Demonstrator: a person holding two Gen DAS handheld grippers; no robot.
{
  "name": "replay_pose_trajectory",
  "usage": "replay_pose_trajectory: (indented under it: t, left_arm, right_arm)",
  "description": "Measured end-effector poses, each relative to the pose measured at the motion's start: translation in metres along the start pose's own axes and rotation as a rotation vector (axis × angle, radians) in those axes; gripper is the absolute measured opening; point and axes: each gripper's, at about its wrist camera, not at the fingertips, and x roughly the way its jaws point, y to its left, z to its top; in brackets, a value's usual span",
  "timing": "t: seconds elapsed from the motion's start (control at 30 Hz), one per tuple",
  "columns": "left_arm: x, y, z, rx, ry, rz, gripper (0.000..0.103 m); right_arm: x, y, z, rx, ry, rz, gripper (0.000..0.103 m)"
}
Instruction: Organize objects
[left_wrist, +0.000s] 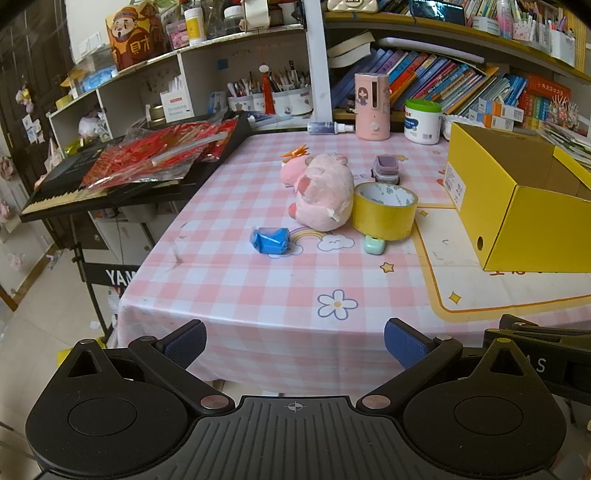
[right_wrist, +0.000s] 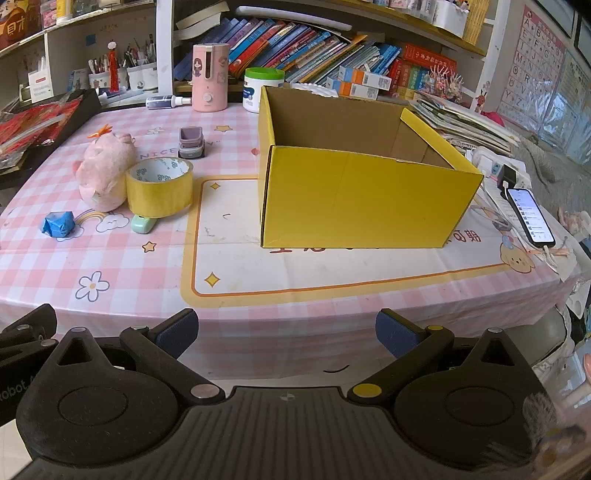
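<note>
A pink plush toy (left_wrist: 321, 190) lies on the pink checked table (left_wrist: 258, 280), with a yellow tape roll (left_wrist: 384, 210) against its right side. A blue wrapped packet (left_wrist: 270, 240), a small mint green object (left_wrist: 373, 244) and a purple toy car (left_wrist: 386, 169) lie around them. An open yellow cardboard box (right_wrist: 354, 199) stands to the right, with nothing showing inside it. The plush toy (right_wrist: 105, 173) and tape roll (right_wrist: 159, 186) also show in the right wrist view. My left gripper (left_wrist: 294, 345) and right gripper (right_wrist: 286, 334) are open and empty, at the table's front edge.
A keyboard (left_wrist: 122, 173) with red packets on it stands left of the table. A pink dispenser (right_wrist: 209, 77), a white jar (right_wrist: 263, 89) and a spray bottle (right_wrist: 168, 100) stand at the back under bookshelves. A phone (right_wrist: 530, 216) and papers lie at the right.
</note>
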Motion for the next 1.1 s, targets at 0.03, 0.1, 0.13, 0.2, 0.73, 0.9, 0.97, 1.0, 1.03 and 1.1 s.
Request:
replay_pose_trajectory:
  t: [0.03,0.1,0.13,0.2,0.73,0.9,0.97,1.0,1.03,1.1]
  left_arm:
    - [-0.0002,0.0002,-0.0002,0.000,0.001,0.000,0.103]
    - [-0.0005,-0.0001,-0.0003,0.000,0.002,0.000,0.103]
    - [-0.0006,-0.0001,-0.0006,0.001,0.002,0.000,0.103]
    - [-0.0002,-0.0006,-0.0009,0.000,0.005,-0.001,0.103]
    - [0.0009,0.0003,0.0005,0.000,0.029,-0.003,0.103]
    - [0.0014,0.0012,0.0013,-0.002,0.029,-0.004,0.103]
    - [0.0014,0.0012,0.0014,-0.003,0.030,-0.004,0.103]
    - [0.0014,0.0011,0.0014,-0.003,0.030,-0.004,0.103]
    - [0.0013,0.0010,0.0014,-0.003,0.030,-0.004,0.103]
    - [0.0013,0.0013,0.0020,-0.003,0.030,-0.004,0.103]
  right_arm:
    - [-0.0006,-0.0002,-0.0001,0.000,0.000,0.000,0.103]
    - [-0.0020,-0.0013,-0.0004,0.000,0.001,0.000,0.103]
    - [-0.0025,-0.0014,-0.0006,0.000,0.001,0.000,0.103]
    - [0.0003,-0.0008,0.0011,0.000,0.003,0.000,0.103]
    - [0.0031,-0.0023,-0.0020,0.008,0.026,0.008,0.103]
    - [0.0039,-0.0014,-0.0010,0.008,0.028,0.009,0.103]
    - [0.0039,-0.0010,-0.0008,0.010,0.029,0.011,0.103]
    - [0.0039,-0.0005,-0.0003,0.009,0.030,0.011,0.103]
    - [0.0039,-0.0005,-0.0002,0.009,0.030,0.011,0.103]
    - [0.0040,-0.0005,-0.0002,0.009,0.029,0.011,0.103]
